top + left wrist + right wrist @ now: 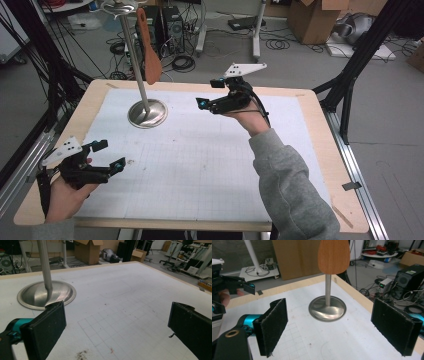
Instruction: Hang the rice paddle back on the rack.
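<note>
A wooden spatula (149,50) hangs from the top of a metal stand (146,113) at the back left of the table; its blade (333,256) dangles in front of the pole above the round base (327,308). My right gripper (210,93) is held in the air right of the stand, pointing at it, open and holding nothing (329,320). My left gripper (111,155) rests near the front left edge, open and holding nothing (117,317), with the stand's base (46,293) ahead of it to the left.
A white gridded mat (210,160) covers the wooden table (320,150). Black frame legs (350,75) stand at the right, with cables, computer cases and cardboard boxes on the floor beyond. The other hand's gripper (237,283) appears at the left of the right gripper view.
</note>
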Demonstrator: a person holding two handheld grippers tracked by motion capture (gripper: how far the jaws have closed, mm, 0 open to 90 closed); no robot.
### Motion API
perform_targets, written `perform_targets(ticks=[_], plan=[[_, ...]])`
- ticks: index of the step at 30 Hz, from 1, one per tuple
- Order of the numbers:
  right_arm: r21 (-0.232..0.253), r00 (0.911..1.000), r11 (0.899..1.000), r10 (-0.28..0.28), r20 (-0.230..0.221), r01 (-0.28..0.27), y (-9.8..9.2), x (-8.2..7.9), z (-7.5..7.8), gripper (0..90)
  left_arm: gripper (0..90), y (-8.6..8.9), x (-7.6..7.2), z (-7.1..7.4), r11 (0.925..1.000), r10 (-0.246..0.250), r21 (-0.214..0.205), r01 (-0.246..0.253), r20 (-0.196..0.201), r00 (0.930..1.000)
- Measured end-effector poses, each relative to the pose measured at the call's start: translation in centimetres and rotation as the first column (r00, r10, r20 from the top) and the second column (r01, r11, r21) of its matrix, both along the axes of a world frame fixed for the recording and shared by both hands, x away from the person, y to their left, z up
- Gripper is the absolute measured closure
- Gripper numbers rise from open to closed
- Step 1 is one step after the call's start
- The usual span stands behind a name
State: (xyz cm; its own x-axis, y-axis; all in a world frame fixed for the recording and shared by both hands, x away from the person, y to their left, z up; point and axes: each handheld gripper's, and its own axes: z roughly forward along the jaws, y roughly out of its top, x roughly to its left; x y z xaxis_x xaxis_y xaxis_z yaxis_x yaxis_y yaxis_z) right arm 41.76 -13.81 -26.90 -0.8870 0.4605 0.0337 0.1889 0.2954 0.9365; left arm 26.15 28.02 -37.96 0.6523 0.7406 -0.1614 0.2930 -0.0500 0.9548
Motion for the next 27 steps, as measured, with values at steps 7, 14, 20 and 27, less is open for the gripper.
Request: perform_targets(ticks=[7, 14, 20, 27], plan=[[0.011, 0.9993, 1.000, -0.017, 0.033, 0.017, -2.0, -1.4, -0.6, 14.1, 2.0, 0.0, 0.0, -0.2, 1.0000, -0.007, -0.005, 0.007, 0.007, 1.0000], [0.003, 0.9981, 1.000, -0.029, 0.055, 0.029, -3.6, -2.9, -0.7, 13.9, 2.0, -0.1, 0.0, -0.2, 0.9999, -0.010, -0.003, 0.010, 0.005, 0.9999], [0.001, 0.9964, 0.999, -0.040, 0.074, 0.040, -4.4, -4.2, -1.4, 13.8, 2.0, 0.0, -0.1, -0.1, 1.0000, -0.004, -0.006, 0.004, 0.019, 0.9998], [0.026, 0.9959, 0.997, -0.072, 0.055, 0.070, -6.4, -5.3, -2.5, 13.8, 2.0, 0.3, -0.2, 0.0, 0.9999, 0.008, -0.009, -0.007, 0.025, 0.9997]])
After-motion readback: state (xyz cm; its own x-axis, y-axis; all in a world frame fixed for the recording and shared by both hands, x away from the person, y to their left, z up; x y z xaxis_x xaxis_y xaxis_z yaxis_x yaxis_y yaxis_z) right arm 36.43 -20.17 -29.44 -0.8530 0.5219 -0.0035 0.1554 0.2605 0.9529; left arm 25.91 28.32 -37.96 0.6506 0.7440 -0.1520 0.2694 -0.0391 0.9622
